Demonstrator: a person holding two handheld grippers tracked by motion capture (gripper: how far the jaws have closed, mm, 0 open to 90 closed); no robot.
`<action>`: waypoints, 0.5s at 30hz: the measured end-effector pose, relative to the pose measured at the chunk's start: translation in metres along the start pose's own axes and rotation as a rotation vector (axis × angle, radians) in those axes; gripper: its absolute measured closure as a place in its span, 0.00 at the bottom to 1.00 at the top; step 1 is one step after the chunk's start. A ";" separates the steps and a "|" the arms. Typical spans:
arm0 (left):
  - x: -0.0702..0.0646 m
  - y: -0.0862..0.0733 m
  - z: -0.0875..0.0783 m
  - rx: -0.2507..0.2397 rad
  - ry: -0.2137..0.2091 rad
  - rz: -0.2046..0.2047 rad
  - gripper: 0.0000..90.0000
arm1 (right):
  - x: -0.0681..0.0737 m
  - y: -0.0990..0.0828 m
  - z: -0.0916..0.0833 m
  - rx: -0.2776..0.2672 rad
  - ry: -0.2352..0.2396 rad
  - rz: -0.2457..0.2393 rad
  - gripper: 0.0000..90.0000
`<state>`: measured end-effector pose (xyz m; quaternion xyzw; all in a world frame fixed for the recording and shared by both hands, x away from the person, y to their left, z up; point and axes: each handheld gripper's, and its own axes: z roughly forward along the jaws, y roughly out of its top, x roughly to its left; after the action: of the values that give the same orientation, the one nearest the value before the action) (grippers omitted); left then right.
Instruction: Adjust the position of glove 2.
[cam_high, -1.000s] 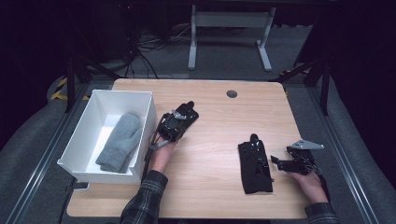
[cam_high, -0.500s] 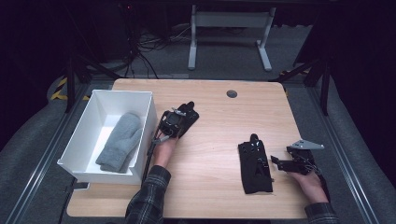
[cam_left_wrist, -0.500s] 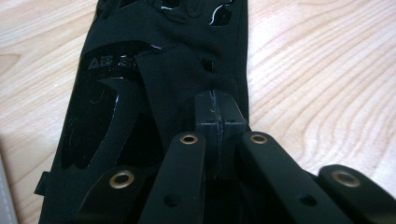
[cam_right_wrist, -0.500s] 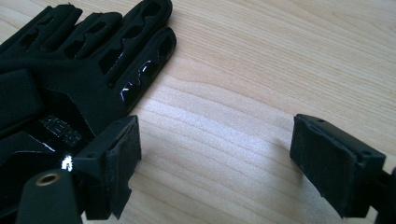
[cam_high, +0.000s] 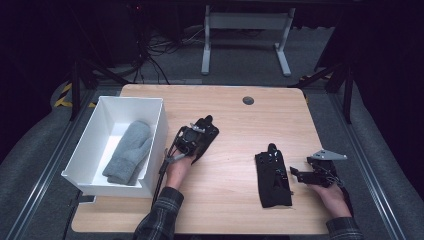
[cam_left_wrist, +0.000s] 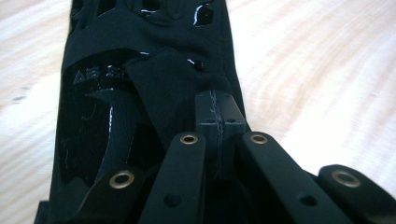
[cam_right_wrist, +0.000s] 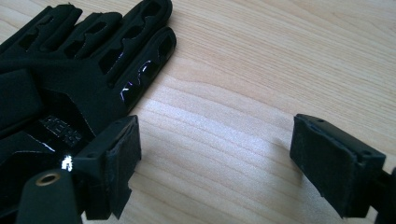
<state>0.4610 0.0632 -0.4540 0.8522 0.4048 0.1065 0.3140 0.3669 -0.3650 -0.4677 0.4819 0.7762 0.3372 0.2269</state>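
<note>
1. Our left tongs (cam_high: 206, 131) rest on the counter (cam_high: 235, 120) just right of the white bin (cam_high: 157, 107), near the counter's left edge.
2. In the left gripper view their jaws are pressed together, pinching the cuff of a black glove (cam_left_wrist: 154, 84); that glove lies flat on the wood, its fingers pointing away from us.
3. In the high view this glove (cam_high: 207, 135) sits under the left tongs, touching the counter.
4. Our right tongs (cam_high: 295, 175) lie near the counter's right edge, jaws spread wide with bare wood between them.
5. A second black glove (cam_high: 272, 175) lies flat just left of the right tongs; in the right gripper view its edge (cam_right_wrist: 84, 70) is beside one jaw, and we cannot tell whether they touch.
6. A grey mitten (cam_high: 129, 152) lies inside the bin.
</note>
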 end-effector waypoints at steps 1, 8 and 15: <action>-0.003 0.000 0.000 -0.001 -0.003 0.009 1.00 | 0.000 0.000 0.000 0.000 0.000 0.000 0.19; -0.025 -0.005 -0.002 0.007 -0.054 0.053 1.00 | 0.000 0.000 0.000 0.000 0.001 -0.001 0.18; -0.048 -0.013 -0.004 -0.004 -0.111 0.083 1.00 | 0.000 0.000 0.000 0.000 0.000 0.000 0.18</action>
<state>0.4204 0.0346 -0.4555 0.8722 0.3508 0.0730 0.3329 0.3669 -0.3650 -0.4677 0.4818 0.7763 0.3371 0.2270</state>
